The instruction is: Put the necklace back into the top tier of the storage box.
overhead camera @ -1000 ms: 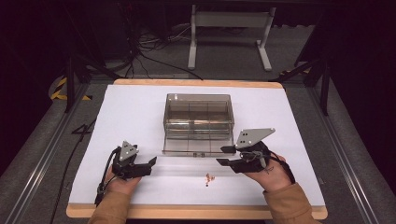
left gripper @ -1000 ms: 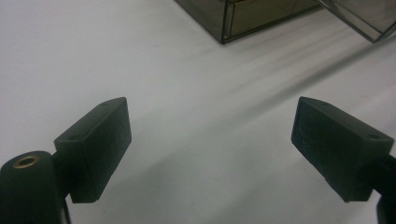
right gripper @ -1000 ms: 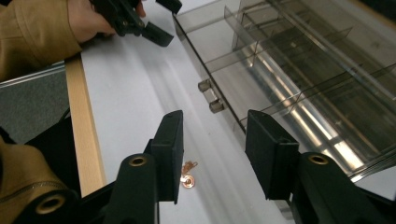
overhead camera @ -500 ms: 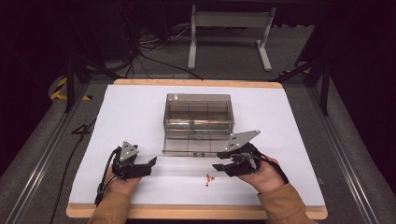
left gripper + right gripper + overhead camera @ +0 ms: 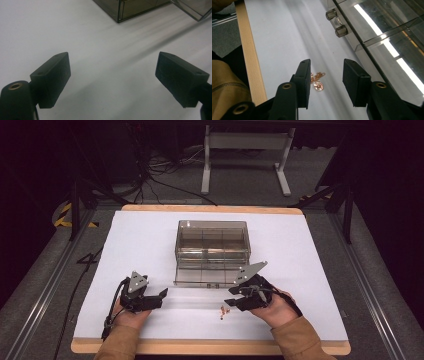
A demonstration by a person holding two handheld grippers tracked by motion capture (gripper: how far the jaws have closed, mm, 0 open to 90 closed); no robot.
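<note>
We're low over the white table (image 5: 150,245) now. Our right gripper (image 5: 229,301) sits at about five o'clock from the clear box (image 5: 212,240), jaws at a middling gap and pressing on nothing. Looking along that gripper, the necklace (image 5: 317,80), a small gold chain with a round pendant, lies on the sheet between the two black jaws, closer to the left one; we can't tell whether it touches it. From above, the necklace (image 5: 223,310) shows as a small speck at six o'clock from the box's open lid (image 5: 210,276), near the table's front edge. Our left gripper (image 5: 161,296) rests at seven o'clock from the box, jaws spread wide over bare sheet.
</note>
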